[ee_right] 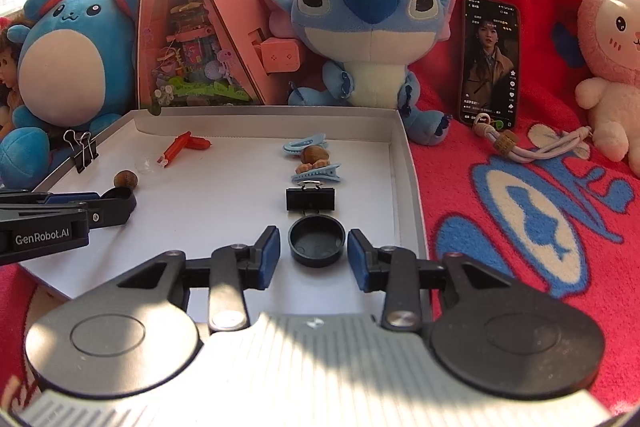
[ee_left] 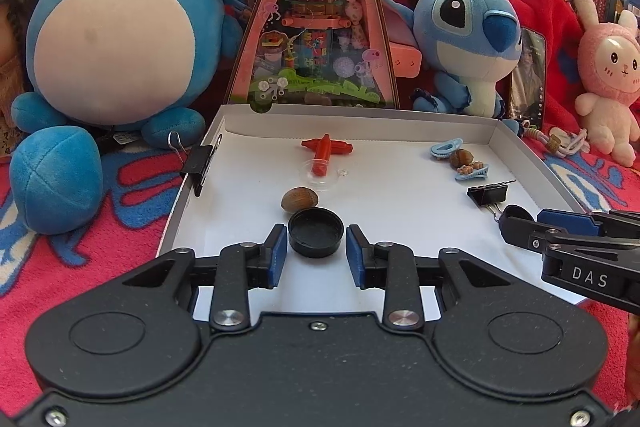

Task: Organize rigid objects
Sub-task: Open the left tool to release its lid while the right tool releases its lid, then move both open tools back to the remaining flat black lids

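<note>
Left gripper (ee_left: 317, 250): your fingers spread around a black cap (ee_left: 316, 233), not touching.
Right gripper (ee_right: 312, 251): fingers apart, flanking a second cap (ee_right: 317, 241).
Tray (ee_right: 404, 163): both caps rest inside, near its front.

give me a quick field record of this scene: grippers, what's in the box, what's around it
left gripper: open, straddling a black cap
right gripper: open, straddling a second black cap
container: shallow white box
left row: red toy plane, nut
right row: blue hair clips, binder clip
surroundings: plush toys, phone, red blanket
</note>
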The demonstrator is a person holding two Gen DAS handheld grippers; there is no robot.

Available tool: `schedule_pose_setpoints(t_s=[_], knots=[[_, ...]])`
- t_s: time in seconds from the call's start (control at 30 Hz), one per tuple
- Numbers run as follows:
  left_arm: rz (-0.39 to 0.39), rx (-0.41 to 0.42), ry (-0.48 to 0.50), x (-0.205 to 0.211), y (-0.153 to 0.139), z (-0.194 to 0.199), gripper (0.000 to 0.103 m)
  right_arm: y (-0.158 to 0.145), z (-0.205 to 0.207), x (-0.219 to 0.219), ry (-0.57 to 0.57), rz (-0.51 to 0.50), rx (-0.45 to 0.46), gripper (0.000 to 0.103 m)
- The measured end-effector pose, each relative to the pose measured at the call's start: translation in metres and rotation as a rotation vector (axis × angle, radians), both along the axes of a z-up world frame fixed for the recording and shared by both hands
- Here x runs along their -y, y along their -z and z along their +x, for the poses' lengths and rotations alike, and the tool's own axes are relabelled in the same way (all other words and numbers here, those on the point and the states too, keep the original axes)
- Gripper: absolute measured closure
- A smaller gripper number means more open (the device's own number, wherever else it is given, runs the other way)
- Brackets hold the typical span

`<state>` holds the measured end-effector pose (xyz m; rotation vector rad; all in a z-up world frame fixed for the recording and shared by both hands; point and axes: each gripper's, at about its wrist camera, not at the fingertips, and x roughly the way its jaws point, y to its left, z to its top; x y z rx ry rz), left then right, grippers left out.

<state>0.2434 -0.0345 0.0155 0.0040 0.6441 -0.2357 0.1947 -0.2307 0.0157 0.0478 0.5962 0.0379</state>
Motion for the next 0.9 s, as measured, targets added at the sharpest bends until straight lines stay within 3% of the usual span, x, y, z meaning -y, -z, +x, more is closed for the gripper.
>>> schedule_pose_setpoints(t_s=[0.03, 0.33, 0.67, 0.9], knots=[[0.007, 0.008, 0.003, 0.000, -0.001, -0.002, 0.063, -0.001, -0.001, -0.001, -0.001, -0.008, 0.007, 0.043], [0.004, 0.045, 0.041, -0.004, -0.017, -0.030, 0.049, -0.013, -0.021, -0.009, -0.033, -0.063, 0.068, 0.028], [0.066, 0.106, 0.121, -0.002, -0.028, -0.081, 0.044, -0.025, -0.057, -0.012, -0.063, -0.069, 0.116, 0.020], [0.070, 0.094, 0.149, -0.003, -0.026, -0.115, 0.043, -0.028, -0.090, -0.008, -0.083, -0.066, 0.135, 0.019]])
